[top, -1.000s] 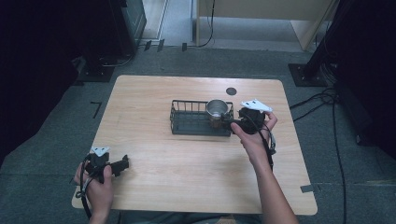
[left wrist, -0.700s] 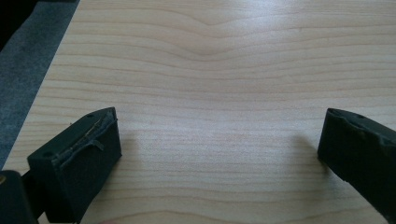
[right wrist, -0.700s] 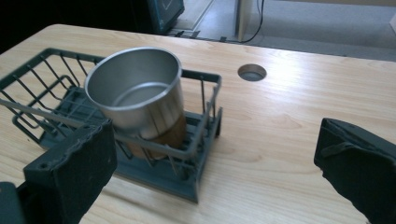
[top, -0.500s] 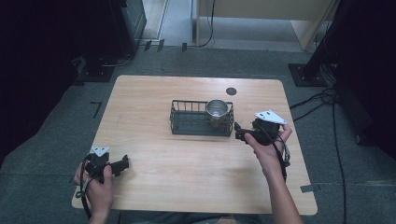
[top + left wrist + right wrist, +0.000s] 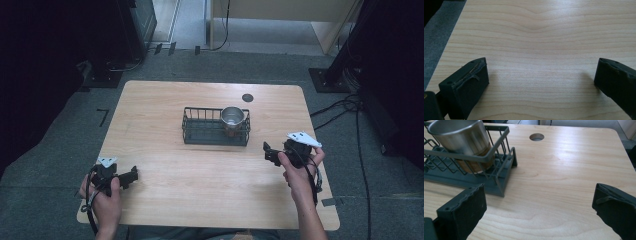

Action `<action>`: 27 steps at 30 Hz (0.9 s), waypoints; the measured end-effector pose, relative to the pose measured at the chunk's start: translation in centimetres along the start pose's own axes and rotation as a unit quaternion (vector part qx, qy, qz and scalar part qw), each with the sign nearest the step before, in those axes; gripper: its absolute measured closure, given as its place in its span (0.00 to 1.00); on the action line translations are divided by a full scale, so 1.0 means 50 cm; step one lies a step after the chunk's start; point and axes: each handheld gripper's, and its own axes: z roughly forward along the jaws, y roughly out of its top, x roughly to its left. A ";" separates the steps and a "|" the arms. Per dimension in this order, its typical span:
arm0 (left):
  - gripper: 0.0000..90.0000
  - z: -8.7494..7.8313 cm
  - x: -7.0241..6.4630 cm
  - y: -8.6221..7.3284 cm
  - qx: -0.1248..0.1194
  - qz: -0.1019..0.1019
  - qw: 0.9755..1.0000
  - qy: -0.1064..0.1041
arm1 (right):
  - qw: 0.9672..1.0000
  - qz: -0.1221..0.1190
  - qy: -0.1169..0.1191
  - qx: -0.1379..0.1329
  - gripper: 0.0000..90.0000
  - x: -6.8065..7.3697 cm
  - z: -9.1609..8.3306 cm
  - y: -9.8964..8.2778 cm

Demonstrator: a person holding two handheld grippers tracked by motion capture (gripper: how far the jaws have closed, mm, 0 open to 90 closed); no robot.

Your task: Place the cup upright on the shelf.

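A shiny metal cup [image 5: 232,117] [image 5: 461,138] stands upright in the right end of a black wire basket [image 5: 200,134] [image 5: 496,183] at the middle of the wooden table [image 5: 200,175]. My right gripper [image 5: 270,154] [image 5: 539,205] hovers to the right of the basket and nearer the front, open, with only bare wood between its black pads. My left gripper [image 5: 131,175] [image 5: 541,80] sits low at the table's front left corner, open over bare wood.
A round cable hole [image 5: 247,98] [image 5: 536,137] lies in the tabletop behind the basket. Grey carpet surrounds the table, with cables [image 5: 345,107] on the floor at the right and dark equipment stands at the back.
My right gripper has drawn back from the cup toward the front right, away from the basket, with nothing in it. The cup stays in the basket. The left gripper has not moved.
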 end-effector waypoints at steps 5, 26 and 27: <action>0.00 0.000 0.000 0.000 0.000 0.000 1.000 0.000 | 1.000 -0.003 -0.008 -0.004 0.00 -0.018 -0.008 -0.024; 0.00 0.000 0.000 0.000 0.000 0.000 1.000 0.000 | 0.998 0.027 -0.052 0.020 0.00 -0.103 -0.036 -0.120; 0.00 0.000 0.000 0.000 0.000 0.000 1.000 0.000 | 0.998 0.029 -0.057 0.025 0.00 -0.111 -0.038 -0.131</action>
